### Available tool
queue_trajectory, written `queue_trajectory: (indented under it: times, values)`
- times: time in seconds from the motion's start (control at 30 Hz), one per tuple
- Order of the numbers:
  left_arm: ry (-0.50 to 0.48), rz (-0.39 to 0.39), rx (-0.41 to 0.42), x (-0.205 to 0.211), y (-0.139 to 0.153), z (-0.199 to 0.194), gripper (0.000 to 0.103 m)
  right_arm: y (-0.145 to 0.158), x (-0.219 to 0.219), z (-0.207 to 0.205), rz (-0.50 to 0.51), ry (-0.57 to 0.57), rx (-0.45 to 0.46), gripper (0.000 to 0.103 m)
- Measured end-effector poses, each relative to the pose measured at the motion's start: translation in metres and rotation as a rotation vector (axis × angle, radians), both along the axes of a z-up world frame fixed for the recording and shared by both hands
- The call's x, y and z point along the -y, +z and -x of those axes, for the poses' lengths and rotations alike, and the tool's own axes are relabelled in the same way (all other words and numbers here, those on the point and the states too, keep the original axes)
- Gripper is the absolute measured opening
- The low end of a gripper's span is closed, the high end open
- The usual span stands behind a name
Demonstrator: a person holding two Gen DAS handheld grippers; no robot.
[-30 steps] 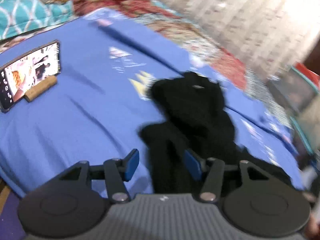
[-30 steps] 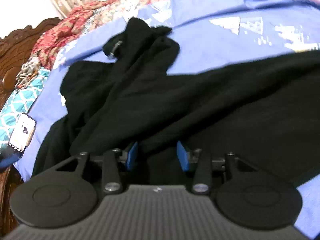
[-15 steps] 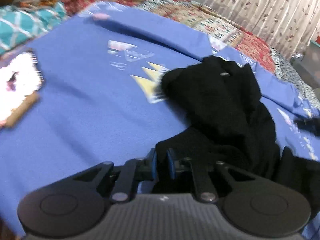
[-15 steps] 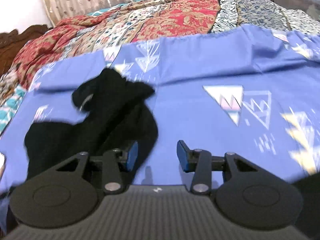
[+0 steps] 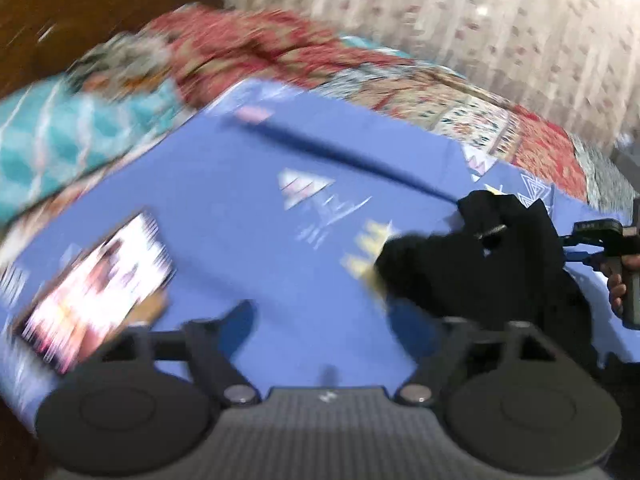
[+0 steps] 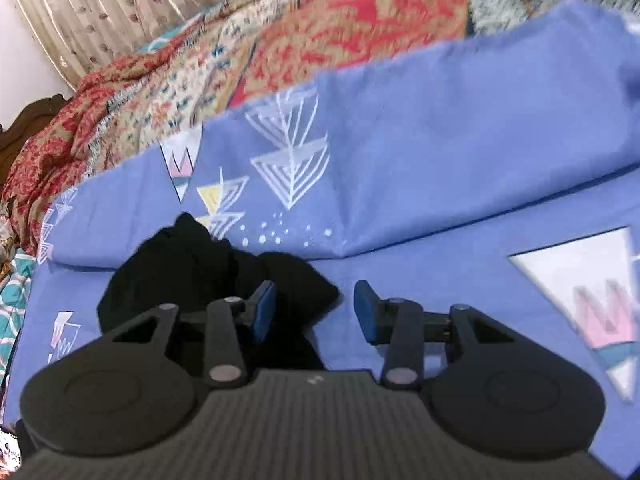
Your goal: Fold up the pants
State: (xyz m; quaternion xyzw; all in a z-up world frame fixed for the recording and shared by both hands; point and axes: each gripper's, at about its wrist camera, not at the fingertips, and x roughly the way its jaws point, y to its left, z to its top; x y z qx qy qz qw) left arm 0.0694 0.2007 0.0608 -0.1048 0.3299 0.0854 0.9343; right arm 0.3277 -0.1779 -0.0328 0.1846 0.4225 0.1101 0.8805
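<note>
The black pants [image 5: 480, 268] lie bunched on the blue patterned sheet [image 5: 248, 232], to the right of my left gripper [image 5: 324, 320]. Its jaws are opening wide, with only bare sheet between them. In the right wrist view one end of the pants [image 6: 192, 268] sits low and left, and a lobe of the cloth reaches in between the fingers of my right gripper [image 6: 316, 308]. Those jaws stand half apart and the pads do not press on the cloth. In the left wrist view the right gripper [image 5: 596, 236] and the hand [image 5: 618, 280] holding it show past the pants.
A lit phone [image 5: 96, 292] leans on a small wooden stand at the left of the sheet. A red patterned quilt [image 6: 320, 40] and a teal pillow [image 5: 68, 140] lie beyond the sheet. A ridge in the sheet [image 6: 400, 200] runs behind the pants. Curtains hang at the back.
My left gripper closed on the pants' edge, then let go, opened wide and swung left. My right gripper travelled across the pants to their far end, its jaws unchanged.
</note>
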Motion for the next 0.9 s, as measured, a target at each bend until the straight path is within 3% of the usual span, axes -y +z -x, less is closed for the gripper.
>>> queue_trajectory:
  times: [0.03, 0.07, 0.1, 0.17, 0.23, 0.27, 0.3, 0.37, 0.4, 0.6, 0.67, 0.73, 0.8, 0.87, 0.9]
  values:
    - [-0.05, -0.009, 0.015, 0.007, -0.001, -0.02, 0.091, -0.004, -0.002, -0.003, 0.0, 0.006, -0.009, 0.046]
    - [-0.103, -0.014, 0.025, 0.015, -0.003, -0.039, 0.096, -0.008, -0.007, -0.005, 0.001, 0.025, -0.018, 0.037]
    - [-0.146, -0.02, 0.029, 0.023, -0.005, -0.059, 0.102, -0.01, -0.01, -0.005, 0.011, 0.049, -0.014, 0.012]
    - [-0.196, -0.033, 0.019, 0.039, -0.012, -0.093, 0.102, -0.006, -0.014, -0.003, 0.044, 0.075, 0.005, 0.011]
    - [-0.22, -0.044, -0.015, 0.055, -0.022, -0.122, 0.081, 0.009, -0.005, 0.003, 0.052, 0.056, 0.062, 0.01]
    - [-0.24, -0.045, -0.039, 0.061, -0.026, -0.133, 0.05, 0.022, 0.005, 0.007, 0.053, 0.04, 0.098, 0.01]
    - [-0.257, -0.039, -0.067, 0.067, -0.029, -0.142, 0.028, 0.035, 0.018, 0.009, 0.06, 0.023, 0.126, 0.01]
    - [-0.263, -0.048, -0.078, 0.077, -0.032, -0.149, 0.003, 0.067, 0.056, 0.016, 0.113, -0.043, 0.196, 0.01]
    - [-0.267, -0.059, -0.067, 0.081, -0.03, -0.152, 0.003, 0.082, 0.077, 0.019, 0.148, -0.083, 0.226, 0.01]
    - [-0.267, -0.094, -0.02, 0.096, -0.018, -0.162, 0.004, 0.151, 0.225, 0.05, 0.371, -0.364, 0.309, 0.01]
    - [-0.258, -0.11, -0.042, 0.101, -0.02, -0.169, 0.009, 0.158, 0.262, 0.058, 0.421, -0.42, 0.277, 0.01]
    - [-0.277, -0.124, -0.063, 0.107, -0.022, -0.176, 0.026, 0.147, 0.293, 0.06, 0.44, -0.428, 0.15, 0.018]
    - [-0.296, -0.135, -0.067, 0.113, -0.024, -0.178, 0.053, 0.122, 0.322, 0.067, 0.427, -0.432, -0.036, 0.044]
    - [-0.313, -0.127, -0.061, 0.118, -0.024, -0.179, 0.065, 0.103, 0.335, 0.085, 0.464, -0.442, -0.094, 0.047]
    - [-0.319, -0.113, -0.066, 0.12, -0.024, -0.183, 0.079, 0.098, 0.338, 0.096, 0.486, -0.452, -0.093, 0.049]
